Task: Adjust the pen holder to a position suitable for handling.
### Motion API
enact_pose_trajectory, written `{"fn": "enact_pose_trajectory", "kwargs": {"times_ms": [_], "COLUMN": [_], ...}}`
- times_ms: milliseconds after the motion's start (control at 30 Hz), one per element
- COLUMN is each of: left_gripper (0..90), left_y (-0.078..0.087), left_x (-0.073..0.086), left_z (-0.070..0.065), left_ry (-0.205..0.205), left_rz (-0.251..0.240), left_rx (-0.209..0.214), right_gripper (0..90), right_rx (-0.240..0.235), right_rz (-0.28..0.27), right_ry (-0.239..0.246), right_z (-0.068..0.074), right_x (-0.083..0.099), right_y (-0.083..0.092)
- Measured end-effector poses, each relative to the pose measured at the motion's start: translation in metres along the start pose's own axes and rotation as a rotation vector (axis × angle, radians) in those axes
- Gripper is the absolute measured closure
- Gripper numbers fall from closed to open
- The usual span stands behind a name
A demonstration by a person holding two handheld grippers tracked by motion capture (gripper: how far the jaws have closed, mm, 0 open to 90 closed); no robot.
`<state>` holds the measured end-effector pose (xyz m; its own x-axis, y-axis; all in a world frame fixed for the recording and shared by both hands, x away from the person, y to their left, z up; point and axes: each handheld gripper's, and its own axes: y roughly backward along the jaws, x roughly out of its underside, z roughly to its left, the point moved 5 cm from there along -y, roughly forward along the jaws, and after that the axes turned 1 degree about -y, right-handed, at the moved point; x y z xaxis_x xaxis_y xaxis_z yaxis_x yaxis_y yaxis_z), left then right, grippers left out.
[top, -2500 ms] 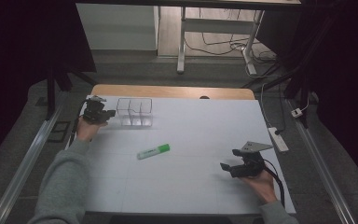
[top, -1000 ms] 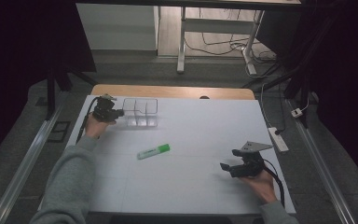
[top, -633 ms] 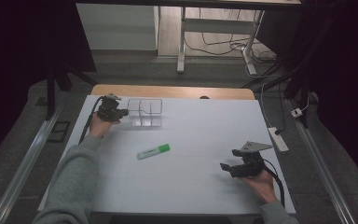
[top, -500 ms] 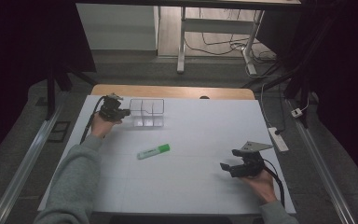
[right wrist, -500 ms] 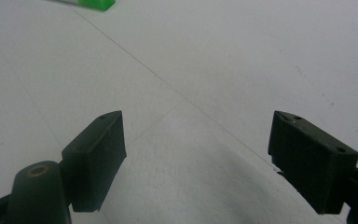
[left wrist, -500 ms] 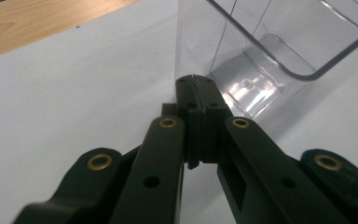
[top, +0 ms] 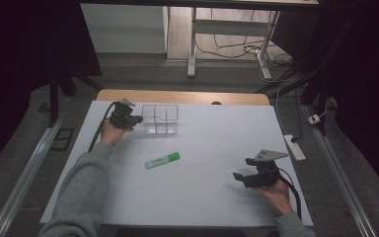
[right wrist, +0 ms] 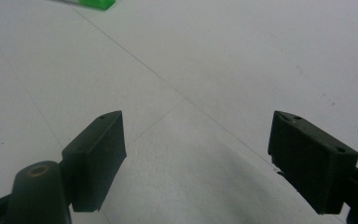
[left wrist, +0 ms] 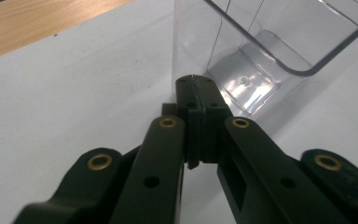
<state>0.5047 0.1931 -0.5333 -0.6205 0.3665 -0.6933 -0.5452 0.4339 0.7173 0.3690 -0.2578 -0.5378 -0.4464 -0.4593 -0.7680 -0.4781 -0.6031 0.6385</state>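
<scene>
A clear plastic organizer (top: 161,118) with several compartments stands at the back of the white table (top: 217,133). My left gripper (top: 138,119) is shut with nothing between its jaws, and its tips rest against the organizer's left side. In the left gripper view the closed left gripper (left wrist: 193,83) meets the corner edge of the organizer (left wrist: 270,51). A green highlighter (top: 163,160) lies flat at the middle of the table. My right gripper (top: 242,169) stands open near the front right, low over the bare sheet. Its wide-apart jaws hold nothing in the right gripper view (right wrist: 196,154), and the highlighter's green end (right wrist: 93,3) shows far off.
A strip of bare wood (top: 187,97) runs along the table's far edge behind the white sheet. A white power strip (top: 295,147) lies off the table's right side. Metal rails (top: 24,173) flank the table. A desk frame and cables (top: 227,44) stand beyond.
My left gripper has moved to the right along the back of the table, and the clear organizer has slid right ahead of it. The right gripper and the highlighter have kept still.
</scene>
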Motion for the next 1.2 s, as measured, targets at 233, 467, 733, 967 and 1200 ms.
{"fn": "enact_pose_trajectory", "kwargs": {"times_ms": [233,467,733,967,1200], "left_gripper": [88.8,88.8,88.8,88.8,88.8], "left_y": [-0.004,-0.008,-0.014,-0.02,-0.026], "left_x": [-0.005,-0.01,-0.017,-0.023,-0.03], "left_z": [-0.008,-0.019,-0.026,-0.027,-0.03], "left_ry": [-0.014,-0.016,-0.031,-0.032,-0.038], "left_rz": [0.001,-0.013,-0.012,-0.004,-0.005], "left_rx": [0.015,0.053,0.053,0.044,0.047], "right_gripper": [18.7,18.8,18.7,18.7,18.7], "right_rx": [-0.004,-0.006,-0.008,-0.008,-0.009], "right_rz": [0.0,0.0,0.003,0.007,0.009], "right_ry": [-0.002,-0.003,-0.004,-0.003,-0.002], "right_z": [0.0,0.0,0.0,0.001,0.0], "right_x": [0.0,0.0,0.0,0.001,0.001], "right_y": [0.0,-0.001,-0.001,-0.001,-0.001]}}
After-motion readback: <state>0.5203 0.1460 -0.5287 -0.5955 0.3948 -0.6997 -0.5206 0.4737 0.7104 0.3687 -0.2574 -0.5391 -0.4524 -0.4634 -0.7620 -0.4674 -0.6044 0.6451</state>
